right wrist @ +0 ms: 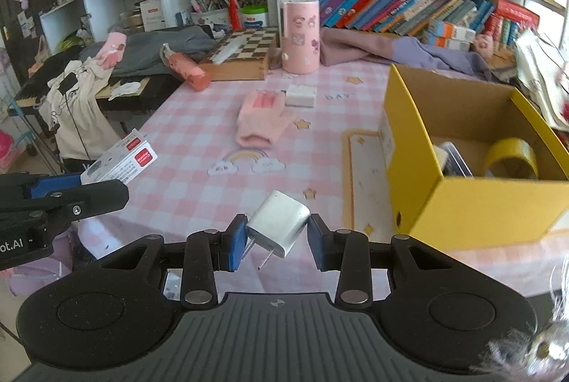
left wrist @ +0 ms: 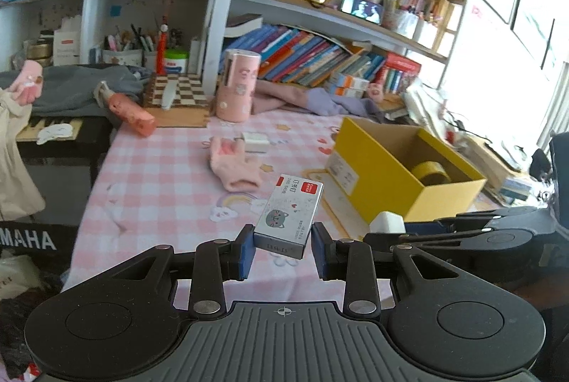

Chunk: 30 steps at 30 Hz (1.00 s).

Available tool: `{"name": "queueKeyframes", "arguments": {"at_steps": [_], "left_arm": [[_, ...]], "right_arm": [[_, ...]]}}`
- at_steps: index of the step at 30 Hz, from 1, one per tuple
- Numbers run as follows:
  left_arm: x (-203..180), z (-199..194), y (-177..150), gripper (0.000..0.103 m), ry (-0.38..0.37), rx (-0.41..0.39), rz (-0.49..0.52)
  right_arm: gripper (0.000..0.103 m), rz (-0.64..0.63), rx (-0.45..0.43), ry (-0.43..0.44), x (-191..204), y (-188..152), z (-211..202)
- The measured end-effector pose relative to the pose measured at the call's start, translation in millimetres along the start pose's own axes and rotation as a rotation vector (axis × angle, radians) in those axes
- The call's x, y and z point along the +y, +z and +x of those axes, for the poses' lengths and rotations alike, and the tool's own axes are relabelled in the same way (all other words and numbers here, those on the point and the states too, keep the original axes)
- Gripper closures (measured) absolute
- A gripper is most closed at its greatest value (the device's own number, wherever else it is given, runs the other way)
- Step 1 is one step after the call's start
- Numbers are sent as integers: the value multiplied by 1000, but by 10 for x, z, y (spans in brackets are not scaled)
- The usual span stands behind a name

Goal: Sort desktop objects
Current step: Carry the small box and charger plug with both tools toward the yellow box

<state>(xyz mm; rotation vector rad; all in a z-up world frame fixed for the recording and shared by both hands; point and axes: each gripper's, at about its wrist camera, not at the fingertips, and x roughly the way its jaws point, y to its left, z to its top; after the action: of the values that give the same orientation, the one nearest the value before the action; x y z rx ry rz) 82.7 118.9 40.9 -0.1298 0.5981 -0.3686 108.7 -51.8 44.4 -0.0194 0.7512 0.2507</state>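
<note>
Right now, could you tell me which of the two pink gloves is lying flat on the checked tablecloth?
It is the pink glove in the middle of the checked tablecloth, beside the small white box. The other pink glove sits off the table, on the grey clothing at the far left.

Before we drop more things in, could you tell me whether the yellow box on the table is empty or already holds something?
Not empty. The open yellow box already holds a roll of yellow tape and something dark and flat beside it, which I cannot identify.
</note>
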Motion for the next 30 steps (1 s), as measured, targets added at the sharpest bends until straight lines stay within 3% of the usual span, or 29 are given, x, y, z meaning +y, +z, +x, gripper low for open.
{"name": "queueKeyframes", "arguments": {"at_steps": [6,22,30], "left_arm": [[-149,-7,-59,71,-57,16,32],[-668,227,-117,71,-267,97,162],[-845,356,-99,71,-317,120,197]], "right_arm": [[69,17,-1,-31,-22,-177,-180],[69,208,9,-206,-444,-588,-603],[69,250,20,-250,-616,-651,-671]]}}
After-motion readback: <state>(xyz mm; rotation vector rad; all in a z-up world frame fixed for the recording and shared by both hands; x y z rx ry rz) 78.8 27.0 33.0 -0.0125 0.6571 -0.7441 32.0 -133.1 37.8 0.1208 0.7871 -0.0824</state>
